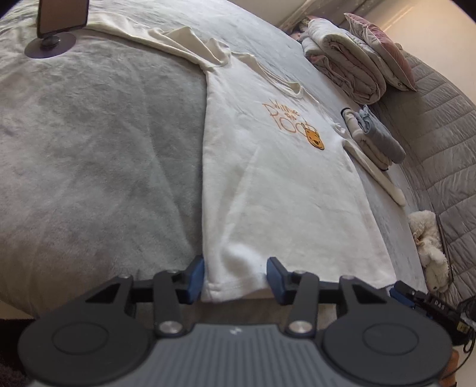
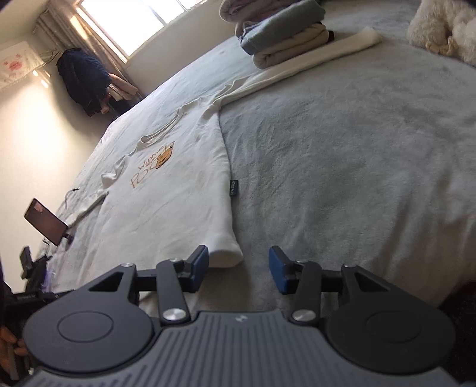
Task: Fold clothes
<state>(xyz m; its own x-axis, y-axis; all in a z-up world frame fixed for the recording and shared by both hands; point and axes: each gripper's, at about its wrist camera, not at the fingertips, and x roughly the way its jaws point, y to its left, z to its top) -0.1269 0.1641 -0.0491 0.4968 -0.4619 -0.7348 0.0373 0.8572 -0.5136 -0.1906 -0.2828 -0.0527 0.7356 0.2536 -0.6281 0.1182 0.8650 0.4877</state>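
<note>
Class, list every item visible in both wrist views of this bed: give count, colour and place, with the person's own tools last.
T-shirt: one, cream, bear print, spread flat on bed.
Bedcover: one, grey, under everything.
Folded clothes: one stack, cream and blue, beside the shirt's far sleeve.
Folded quilt: one, pale, far end of bed.
Pillow: one, pinkish, against quilt.
Plush toy: one, white, bed edge.
Phone on stand: one, dark, on bedcover.
Hanging clothes: dark bundle, near window.
Left gripper: open, astride hem corner.
Right gripper: open, at other hem corner.
</note>
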